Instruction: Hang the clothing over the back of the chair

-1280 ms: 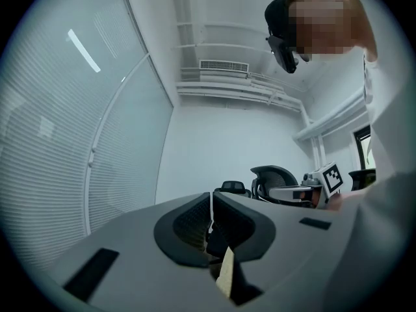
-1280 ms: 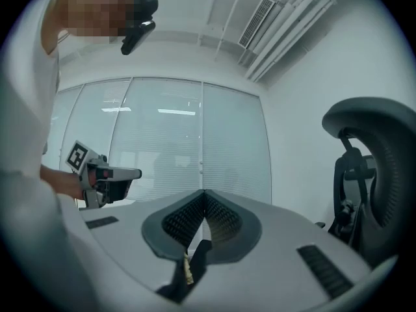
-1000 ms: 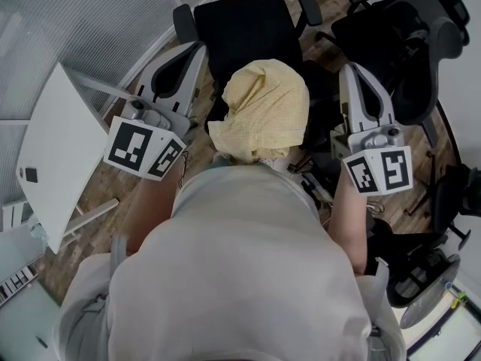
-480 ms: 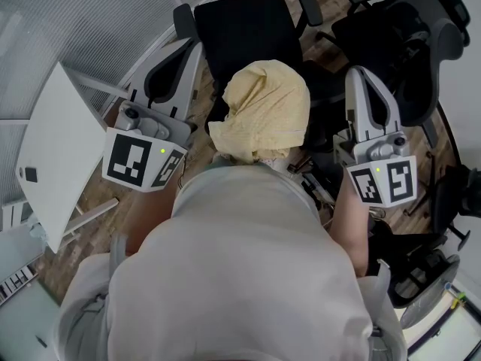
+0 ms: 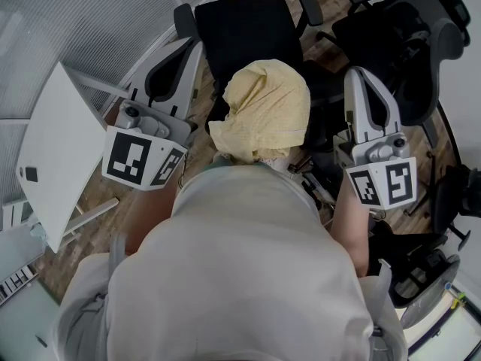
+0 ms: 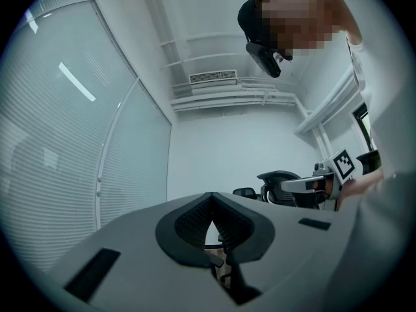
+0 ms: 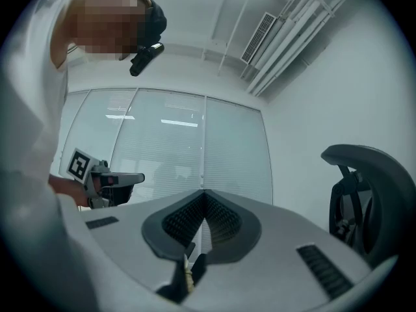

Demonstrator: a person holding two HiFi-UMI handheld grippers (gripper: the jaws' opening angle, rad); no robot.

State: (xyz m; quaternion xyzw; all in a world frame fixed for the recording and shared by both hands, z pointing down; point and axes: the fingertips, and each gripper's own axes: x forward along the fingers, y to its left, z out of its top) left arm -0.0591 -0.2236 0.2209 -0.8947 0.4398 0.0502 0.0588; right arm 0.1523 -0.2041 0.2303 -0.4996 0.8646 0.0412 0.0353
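A pale yellow garment [image 5: 263,111] lies draped over the top of a black office chair's back, with the chair's seat [image 5: 244,28] beyond it. My left gripper [image 5: 188,50] is held to the left of the garment, apart from it. My right gripper [image 5: 361,75] is held to the garment's right, also apart. Both are shut with nothing between the jaws. In the left gripper view the tips [image 6: 209,197] meet against a white wall. The right gripper view shows its tips [image 7: 203,197] meeting before a glass partition.
A white table [image 5: 52,149] stands at the left by the blinds. More black office chairs [image 5: 398,28] crowd the upper right; one [image 7: 364,194] shows in the right gripper view. Chair bases and cables lie on the wood floor at the right [image 5: 421,262].
Both grippers have shifted slightly toward me in the head view. The garment has stayed on the chair back.
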